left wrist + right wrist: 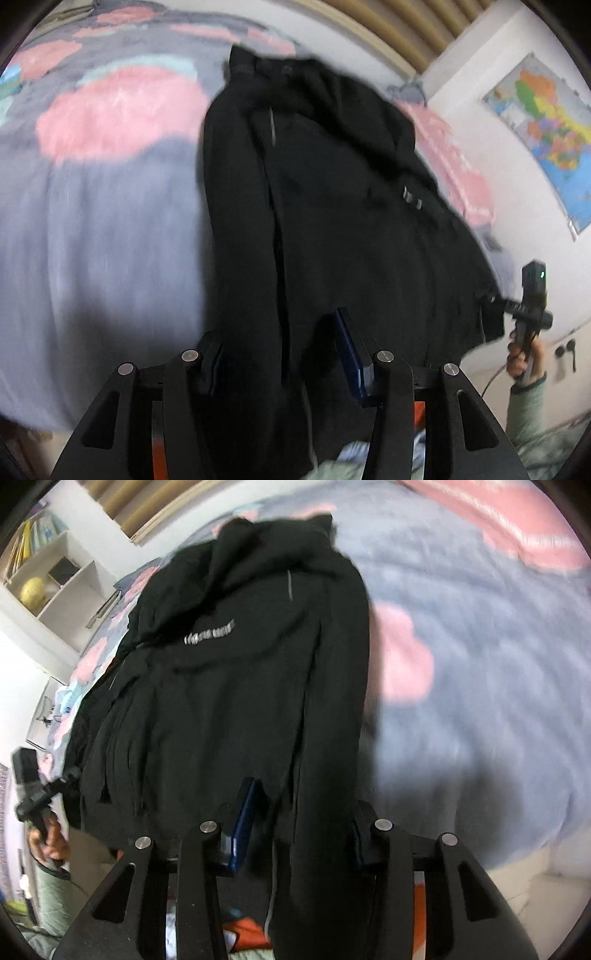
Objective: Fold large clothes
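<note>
A large black jacket point(332, 206) lies stretched over the bed, its collar at the far end; it also shows in the right wrist view point(236, 686). My left gripper point(280, 354) has its blue-padded fingers point(349, 354) apart, with the jacket's near hem hanging between them. My right gripper point(301, 823) also has jacket cloth between its fingers point(243, 823), which stand apart. Each gripper shows small at the jacket's other corner in the opposite view: the right one point(532, 306) and the left one point(33, 790). Both views are motion-blurred.
The bed carries a grey-blue blanket point(103, 229) with pink patches. A map point(546, 122) hangs on the wall at the right. White shelves point(48, 576) with a yellow ball stand at the left. My green sleeve point(532, 417) shows low.
</note>
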A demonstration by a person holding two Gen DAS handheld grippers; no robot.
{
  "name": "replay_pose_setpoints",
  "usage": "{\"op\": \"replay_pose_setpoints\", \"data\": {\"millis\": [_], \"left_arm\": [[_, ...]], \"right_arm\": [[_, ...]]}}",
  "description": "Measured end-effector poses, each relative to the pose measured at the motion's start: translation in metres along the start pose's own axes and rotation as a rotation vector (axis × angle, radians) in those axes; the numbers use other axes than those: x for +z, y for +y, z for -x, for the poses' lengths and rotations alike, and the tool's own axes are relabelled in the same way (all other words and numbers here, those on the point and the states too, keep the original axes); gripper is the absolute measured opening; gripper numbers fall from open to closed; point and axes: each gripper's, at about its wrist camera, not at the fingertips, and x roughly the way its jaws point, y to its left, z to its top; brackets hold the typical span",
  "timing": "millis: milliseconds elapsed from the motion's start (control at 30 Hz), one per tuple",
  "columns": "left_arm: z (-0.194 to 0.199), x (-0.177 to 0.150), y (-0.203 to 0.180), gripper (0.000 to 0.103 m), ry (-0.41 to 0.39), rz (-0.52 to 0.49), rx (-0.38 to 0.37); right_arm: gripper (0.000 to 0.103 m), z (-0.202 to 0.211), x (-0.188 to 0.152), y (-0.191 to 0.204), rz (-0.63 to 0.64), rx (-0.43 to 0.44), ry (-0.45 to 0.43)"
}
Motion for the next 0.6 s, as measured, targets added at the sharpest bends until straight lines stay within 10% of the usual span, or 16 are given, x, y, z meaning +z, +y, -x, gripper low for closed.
{"op": "replay_pose_setpoints", "data": {"millis": [233, 400, 600], "left_arm": [[0.033, -0.003, -0.013, 0.051, -0.081, 0.027, -0.198], [0.000, -0.013, -0.008, 0.051, 0.014, 0.024, -0.052], [0.013, -0.015, -0.005, 0.014, -0.053, 0.056, -0.060]], "right_arm": [[0.047, 0.026, -0.015, 0.032, 0.116, 0.124, -0.015], [0.046, -0.003, -0.021, 0.026, 0.111, 0.019, 0.045], [0.021, 0.005, -0.018, 0.016, 0.068, 0.042, -0.001]]}}
